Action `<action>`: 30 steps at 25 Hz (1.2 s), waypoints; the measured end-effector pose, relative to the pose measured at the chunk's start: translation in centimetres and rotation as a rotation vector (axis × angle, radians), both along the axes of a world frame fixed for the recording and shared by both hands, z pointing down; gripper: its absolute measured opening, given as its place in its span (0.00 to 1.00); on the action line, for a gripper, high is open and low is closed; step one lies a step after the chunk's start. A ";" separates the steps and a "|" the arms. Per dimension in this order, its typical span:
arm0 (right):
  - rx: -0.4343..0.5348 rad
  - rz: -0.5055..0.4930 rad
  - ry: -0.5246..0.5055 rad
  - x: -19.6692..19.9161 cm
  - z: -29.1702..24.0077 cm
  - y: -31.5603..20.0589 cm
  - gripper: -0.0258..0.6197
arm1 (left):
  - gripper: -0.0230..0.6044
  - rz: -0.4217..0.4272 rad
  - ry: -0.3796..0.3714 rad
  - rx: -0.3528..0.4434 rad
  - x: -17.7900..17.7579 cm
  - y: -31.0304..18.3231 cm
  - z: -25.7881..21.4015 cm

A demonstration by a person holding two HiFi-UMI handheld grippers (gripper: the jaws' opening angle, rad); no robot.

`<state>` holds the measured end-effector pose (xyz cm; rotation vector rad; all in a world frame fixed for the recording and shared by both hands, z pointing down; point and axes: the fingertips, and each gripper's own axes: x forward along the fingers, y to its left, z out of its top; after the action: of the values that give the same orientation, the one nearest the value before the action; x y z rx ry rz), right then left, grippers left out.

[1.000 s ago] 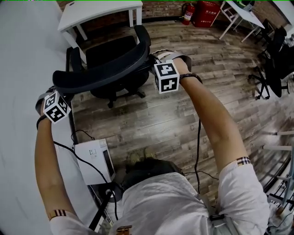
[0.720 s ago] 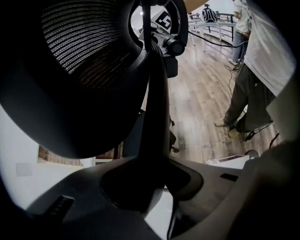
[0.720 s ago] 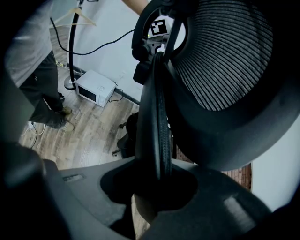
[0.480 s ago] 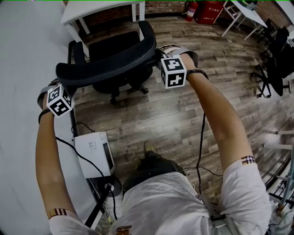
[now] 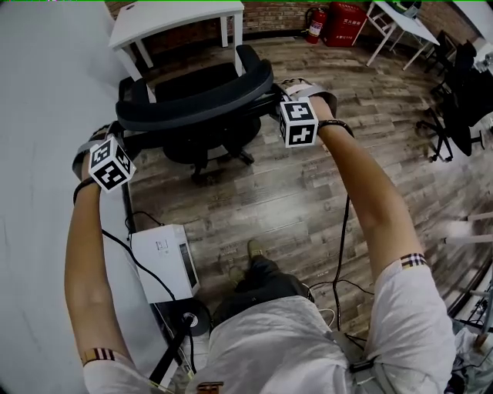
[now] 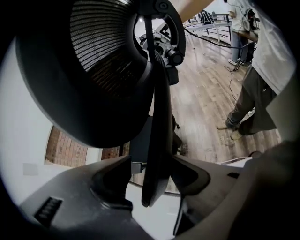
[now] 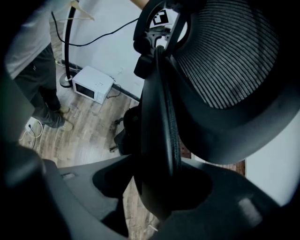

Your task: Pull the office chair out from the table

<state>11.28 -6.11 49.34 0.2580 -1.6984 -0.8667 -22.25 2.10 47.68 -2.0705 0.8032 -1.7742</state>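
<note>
The black office chair (image 5: pixel 192 104) stands on the wood floor beside the long white table (image 5: pixel 38 154), its curved mesh back toward me. My left gripper (image 5: pixel 115 140) is at the back's left end and my right gripper (image 5: pixel 279 98) at its right end. In the left gripper view the back's thin edge (image 6: pixel 159 117) runs between the jaws of the left gripper (image 6: pixel 152 173) with a gap on each side; the jaws are opening. In the right gripper view the back's edge (image 7: pixel 159 117) likewise lies between the jaws of the right gripper (image 7: pixel 159 183), which are opening too.
A white box-like appliance (image 5: pixel 162 262) with cables lies on the floor by the long table, near my feet. A second white table (image 5: pixel 177 15) stands just behind the chair. A fire extinguisher (image 5: pixel 314 21) and red cabinet (image 5: pixel 344 21) are at the back; more chairs (image 5: pixel 454 100) are to the right.
In the head view the chair back and both grippers have shifted together up and to the right. The white appliance now lies further from the chair.
</note>
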 end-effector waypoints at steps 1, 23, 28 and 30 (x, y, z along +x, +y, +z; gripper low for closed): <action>0.022 0.015 -0.009 0.1 -0.4 0.0 0.39 | 0.44 0.002 0.002 0.007 0.0 0.2 -0.4; -0.030 0.296 -0.609 1.6 -12.1 10.2 0.37 | 0.43 -0.143 0.850 0.349 5.1 9.1 -14.1; -0.116 0.235 -0.844 -0.6 -14.4 13.2 0.32 | 0.34 -0.180 1.081 0.440 8.9 12.4 -17.0; -0.150 0.188 -0.915 -1.6 -15.2 14.5 0.26 | 0.30 -0.187 1.147 0.471 10.7 13.4 -18.0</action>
<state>9.63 8.44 34.15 0.7838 -2.5103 -0.4851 -11.52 15.47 29.64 -2.5709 1.5157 -0.1944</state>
